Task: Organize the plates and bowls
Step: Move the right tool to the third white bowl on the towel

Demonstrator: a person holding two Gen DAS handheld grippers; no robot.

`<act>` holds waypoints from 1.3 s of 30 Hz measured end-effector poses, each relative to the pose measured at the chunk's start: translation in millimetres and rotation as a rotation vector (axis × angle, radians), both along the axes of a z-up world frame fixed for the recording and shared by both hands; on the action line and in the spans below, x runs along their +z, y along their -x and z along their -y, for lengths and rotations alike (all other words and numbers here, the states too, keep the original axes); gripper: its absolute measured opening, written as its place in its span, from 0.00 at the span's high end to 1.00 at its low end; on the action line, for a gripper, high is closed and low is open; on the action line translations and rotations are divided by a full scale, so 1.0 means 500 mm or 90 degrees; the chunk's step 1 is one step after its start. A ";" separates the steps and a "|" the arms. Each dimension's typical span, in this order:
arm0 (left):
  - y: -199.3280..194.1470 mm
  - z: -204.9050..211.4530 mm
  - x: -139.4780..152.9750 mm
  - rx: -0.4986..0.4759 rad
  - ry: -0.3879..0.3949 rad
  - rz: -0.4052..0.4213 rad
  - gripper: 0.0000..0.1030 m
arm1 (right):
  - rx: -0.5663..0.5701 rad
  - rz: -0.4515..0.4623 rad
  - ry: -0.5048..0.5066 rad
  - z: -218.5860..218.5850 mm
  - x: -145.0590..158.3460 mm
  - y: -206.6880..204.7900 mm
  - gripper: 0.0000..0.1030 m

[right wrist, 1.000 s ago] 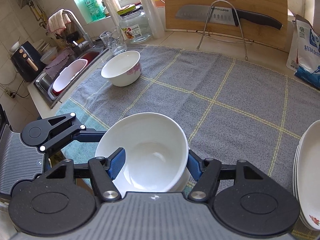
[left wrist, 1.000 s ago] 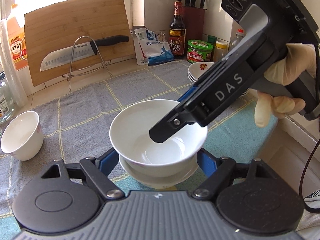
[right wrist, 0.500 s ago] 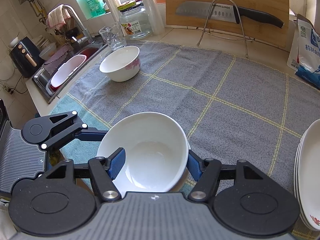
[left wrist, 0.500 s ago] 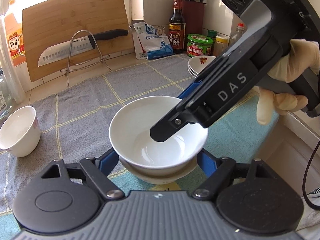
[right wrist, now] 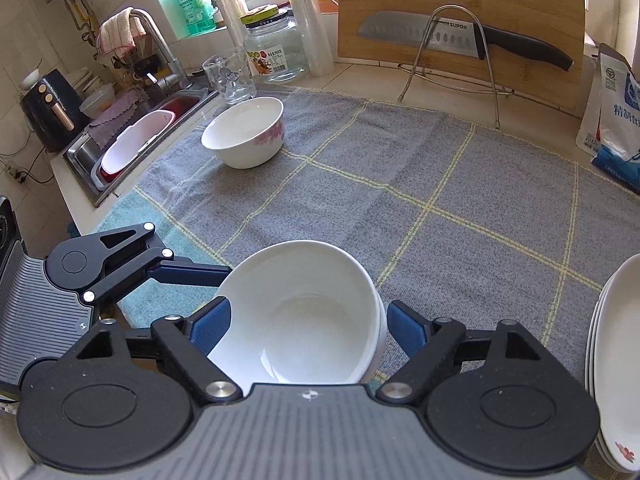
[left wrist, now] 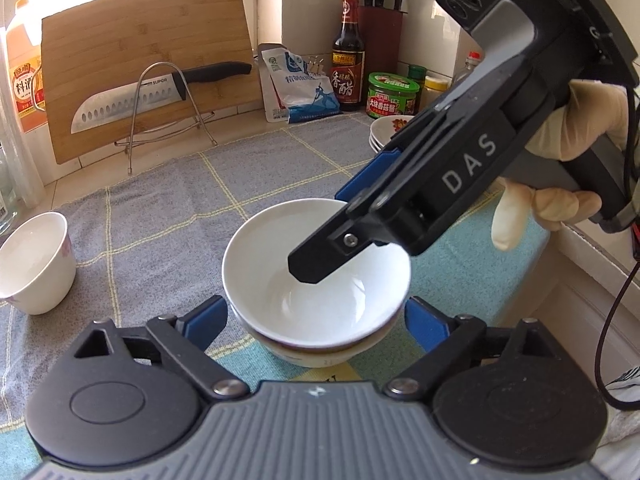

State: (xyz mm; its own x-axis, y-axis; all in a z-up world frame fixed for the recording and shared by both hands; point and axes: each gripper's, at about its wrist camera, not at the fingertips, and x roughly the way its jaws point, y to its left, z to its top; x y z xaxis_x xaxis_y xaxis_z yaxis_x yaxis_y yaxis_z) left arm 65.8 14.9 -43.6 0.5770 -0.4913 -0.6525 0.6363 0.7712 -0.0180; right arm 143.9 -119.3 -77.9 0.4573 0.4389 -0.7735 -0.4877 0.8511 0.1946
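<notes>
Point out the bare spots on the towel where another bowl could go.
Widest free patch: the grey towel between the nested bowls, the flowered bowl and the knife stand. A narrower strip lies between the nested bowls and the plate stack. Around the nested bowls both grippers crowd in.

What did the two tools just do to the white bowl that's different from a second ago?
Both tools have just been opening. The right tool let go of the top bowl's rim, and the left tool spread away from its sides, so the bowl now sits nested in the bowl underneath. The flowered bowl, the plate stack and the knife stayed put.
</notes>
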 end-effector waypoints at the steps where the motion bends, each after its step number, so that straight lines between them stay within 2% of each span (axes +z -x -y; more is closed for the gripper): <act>1: 0.002 -0.003 0.002 -0.002 0.002 0.003 0.07 | -0.001 0.002 0.001 0.001 0.001 0.000 0.13; 10: 0.023 -0.044 0.015 0.014 0.001 0.022 0.05 | -0.003 0.022 0.007 0.000 0.022 0.001 0.12; 17: 0.008 -0.102 0.024 0.098 0.002 0.047 0.03 | 0.027 0.049 0.027 -0.039 0.043 -0.008 0.05; 24: -0.018 -0.169 0.011 0.186 0.007 0.048 0.03 | 0.069 0.067 0.037 -0.103 0.059 -0.030 0.02; 30: -0.030 -0.211 0.006 0.236 0.027 0.041 0.03 | 0.114 0.089 0.063 -0.168 0.068 -0.050 0.01; 39: -0.071 -0.262 -0.009 0.295 0.010 0.047 0.03 | 0.153 0.118 0.102 -0.260 0.068 -0.112 0.00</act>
